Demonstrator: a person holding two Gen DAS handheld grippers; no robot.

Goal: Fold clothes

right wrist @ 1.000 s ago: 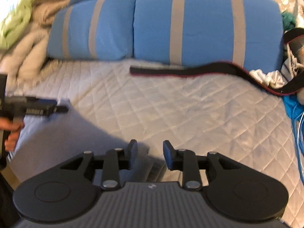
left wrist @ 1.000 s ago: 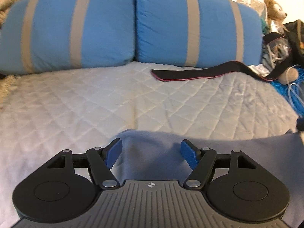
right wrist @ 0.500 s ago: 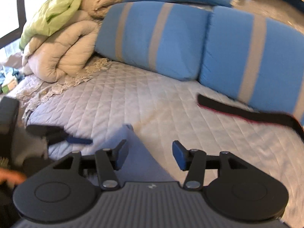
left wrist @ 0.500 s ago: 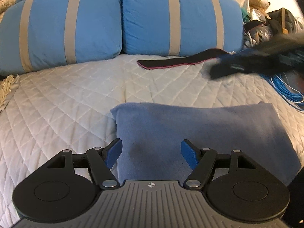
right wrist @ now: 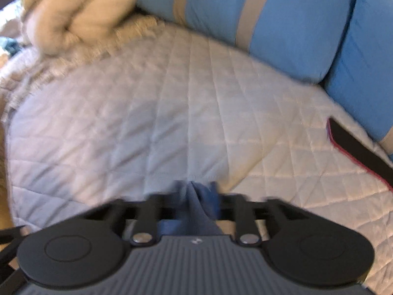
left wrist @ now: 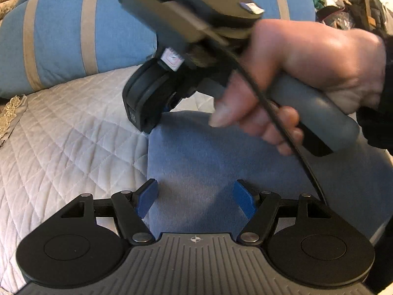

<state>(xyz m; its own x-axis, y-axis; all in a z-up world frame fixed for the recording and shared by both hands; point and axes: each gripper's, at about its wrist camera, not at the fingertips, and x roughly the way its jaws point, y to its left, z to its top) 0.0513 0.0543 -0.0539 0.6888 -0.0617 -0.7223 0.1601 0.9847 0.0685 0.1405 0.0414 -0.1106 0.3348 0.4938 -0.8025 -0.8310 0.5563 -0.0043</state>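
Note:
A blue garment (left wrist: 221, 159) lies folded flat on the white quilt (left wrist: 61, 147). My left gripper (left wrist: 195, 191) hovers open over its near left edge, and nothing is between the blue pads. A person's hand (left wrist: 307, 68) holds the right gripper across the left wrist view, its tip down at the garment's far left corner. In the right wrist view my right gripper (right wrist: 195, 189) is closing its jaws, and a pinch of the blue garment (right wrist: 194, 211) is bunched between the fingers. That view is blurred.
Two blue pillows (right wrist: 282, 24) with beige stripes line the back of the bed. A black strap with a pink edge (right wrist: 356, 147) lies on the quilt at the right. A beige blanket pile (right wrist: 73, 19) sits at the far left; a bag and clutter (left wrist: 363, 12) sit at the far right.
The right gripper swept left across the bed, came down at the garment's far left corner and closed on the fabric. The left gripper shifted a little over the garment and stayed open.

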